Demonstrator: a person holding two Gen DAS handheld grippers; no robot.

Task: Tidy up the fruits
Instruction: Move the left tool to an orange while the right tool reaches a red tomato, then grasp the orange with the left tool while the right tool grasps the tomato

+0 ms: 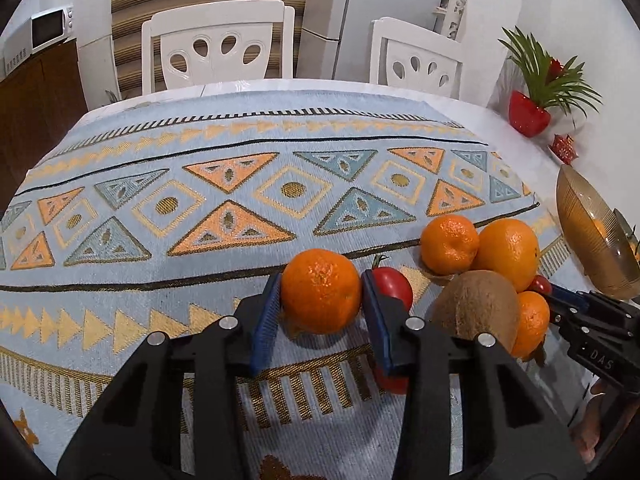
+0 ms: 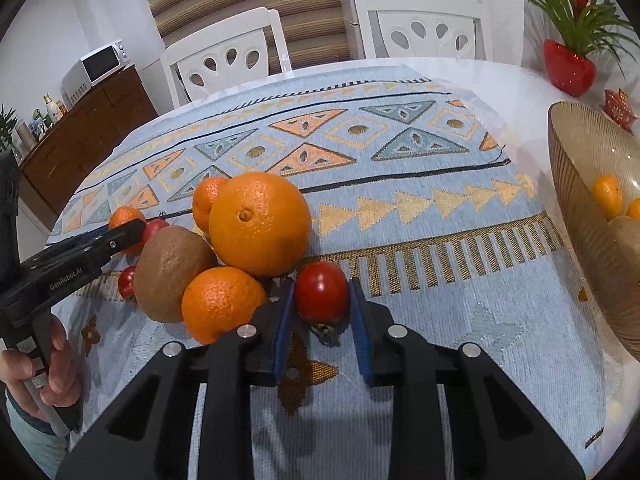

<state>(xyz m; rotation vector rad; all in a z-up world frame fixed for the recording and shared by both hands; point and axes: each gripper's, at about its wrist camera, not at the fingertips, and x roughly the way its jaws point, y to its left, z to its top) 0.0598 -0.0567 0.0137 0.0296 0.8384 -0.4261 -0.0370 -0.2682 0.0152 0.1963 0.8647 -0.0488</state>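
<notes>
Right now your left claw [image 1: 322,300] is sitting low over the patterned cloth [image 1: 224,184] on the surface, its two blue pads [image 1: 264,320] pressing either side of a mandarin [image 1: 320,290]; it is closed on that fruit, which is resting on the cloth. Just behind its right pad a red tomato [image 1: 394,286] is peeking out.

Your right claw [image 2: 322,310] is bracketing another small tomato [image 2: 322,292], and its pads [image 2: 362,336] are lying close beside the fruit, but I cannot tell whether they are actually gripping it. That tomato is lying on the cloth, touching the foot of the fruit pile.

The pile is sitting just left of it: a large orange [image 2: 260,222] is leaning against a brown kiwi [image 2: 172,270], with a smaller mandarin [image 2: 222,302] in front of them. Off to the right, the amber ribbed bowl [image 2: 580,208] is standing on the surface, well apart from the pile, holding a few pieces of fruit already.
</notes>
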